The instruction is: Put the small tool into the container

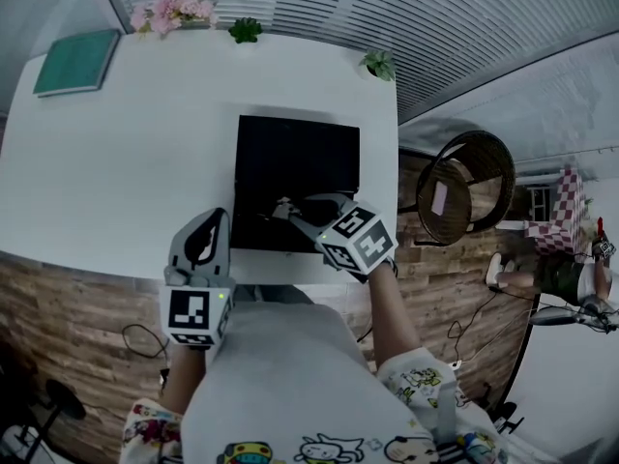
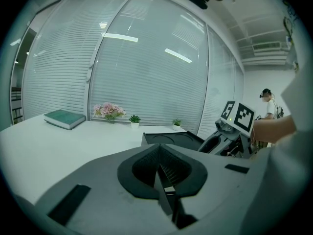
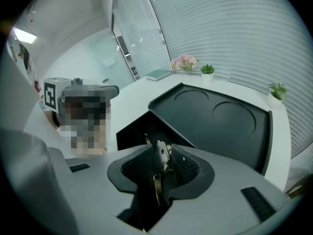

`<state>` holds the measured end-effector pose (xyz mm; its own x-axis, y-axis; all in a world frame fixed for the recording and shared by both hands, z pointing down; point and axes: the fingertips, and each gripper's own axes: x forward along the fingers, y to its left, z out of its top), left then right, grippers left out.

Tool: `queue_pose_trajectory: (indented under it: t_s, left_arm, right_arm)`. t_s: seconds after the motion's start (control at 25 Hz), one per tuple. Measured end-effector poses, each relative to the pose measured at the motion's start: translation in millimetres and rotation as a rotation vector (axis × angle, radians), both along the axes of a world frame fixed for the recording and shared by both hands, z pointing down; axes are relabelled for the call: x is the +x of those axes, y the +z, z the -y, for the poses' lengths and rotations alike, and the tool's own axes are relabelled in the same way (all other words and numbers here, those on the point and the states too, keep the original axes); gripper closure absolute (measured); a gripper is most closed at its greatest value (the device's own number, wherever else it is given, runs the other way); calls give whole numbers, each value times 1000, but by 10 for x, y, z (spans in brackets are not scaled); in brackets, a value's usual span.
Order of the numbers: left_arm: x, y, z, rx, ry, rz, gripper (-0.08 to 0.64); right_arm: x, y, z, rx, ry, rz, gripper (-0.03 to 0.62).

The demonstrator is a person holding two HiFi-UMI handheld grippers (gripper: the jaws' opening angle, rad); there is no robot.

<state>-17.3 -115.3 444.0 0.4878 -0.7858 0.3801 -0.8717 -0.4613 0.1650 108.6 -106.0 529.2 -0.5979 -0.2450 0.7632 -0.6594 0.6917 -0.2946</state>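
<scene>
Mid-task, by the look of it. Picked up and in hand: the small tool [image 3: 160, 153], a slim metal piece, pinched upright between the narrowed jaws of the right gripper [image 3: 161, 166]. Held at the near edge of the black container [image 3: 215, 116], close above its dark open part, not yet inside as far as can be told. Container seemingly open on the white table [image 1: 116, 162], with a flat panel bearing two round hollows lying behind, so probably no opening left to do. Left gripper [image 2: 164, 174] pressed together on nothing, parked by the table's front edge, near the container but apart from it. Left to do, judging from this: bring the tool over the opening, lower, let go, pull clear.
</scene>
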Motion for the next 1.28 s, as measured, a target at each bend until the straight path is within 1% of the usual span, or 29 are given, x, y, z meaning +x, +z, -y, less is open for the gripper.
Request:
queue_pose_trajectory:
  t_s: [0.16, 0.36, 0.56, 0.76, 1.04, 1.28]
  left_arm:
    - [7, -91, -11, 24, 0, 0, 555]
    - [13, -237, -28, 64, 3, 7, 554]
    - [19, -453, -42, 118, -1, 5, 554]
    - [52, -617, -87, 173, 13, 27, 555]
    - [86, -788, -216, 197, 17, 18, 554]
    - [162, -815, -281, 219, 61, 27, 554]
  right_arm:
    - [11, -144, 25, 48, 10, 15, 505]
    - [65, -380, 69, 134, 30, 23, 505]
    - [125, -669, 75, 233, 58, 48, 505]
    - [201, -949, 22, 354, 88, 68, 505]
    - [387, -1264, -127, 498, 184, 82, 505]
    - [567, -1426, -227, 570, 312, 141, 511]
